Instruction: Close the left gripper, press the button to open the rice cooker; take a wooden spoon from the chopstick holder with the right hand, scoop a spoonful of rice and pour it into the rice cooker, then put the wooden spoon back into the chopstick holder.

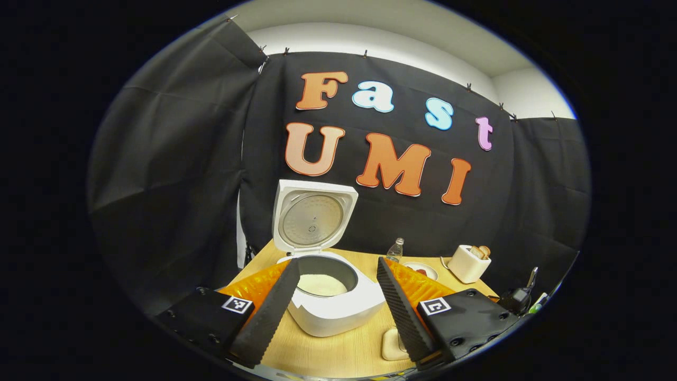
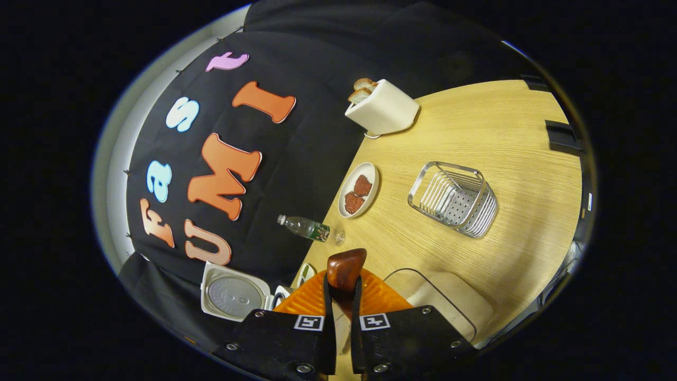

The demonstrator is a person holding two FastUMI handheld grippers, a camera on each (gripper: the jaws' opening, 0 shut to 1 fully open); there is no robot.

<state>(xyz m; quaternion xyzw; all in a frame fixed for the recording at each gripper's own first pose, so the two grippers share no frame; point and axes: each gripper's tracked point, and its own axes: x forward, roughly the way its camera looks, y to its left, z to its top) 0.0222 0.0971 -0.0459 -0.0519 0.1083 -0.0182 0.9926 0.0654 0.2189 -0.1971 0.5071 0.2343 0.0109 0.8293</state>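
The white rice cooker (image 1: 338,312) stands open with its lid (image 1: 312,217) upright, and white rice lies in the pot (image 1: 320,286). My left gripper (image 1: 338,264) is open, its fingers spread on either side of the pot, above the table. In the right gripper view, my right gripper (image 2: 344,283) is shut on a dark wooden spoon (image 2: 346,267), whose end sticks out past the fingertips. The view is tilted. The metal wire chopstick holder (image 2: 455,198) stands apart on the table. A clear container of rice (image 2: 449,301) lies just right of the right gripper. The cooker lid (image 2: 232,296) shows to its left.
A toaster with bread (image 1: 468,262) (image 2: 381,108), a plate of red food (image 2: 359,190) and a small bottle (image 2: 307,228) line the back of the wooden table (image 2: 502,132). A small beige object (image 1: 391,344) sits by the left gripper's right finger.
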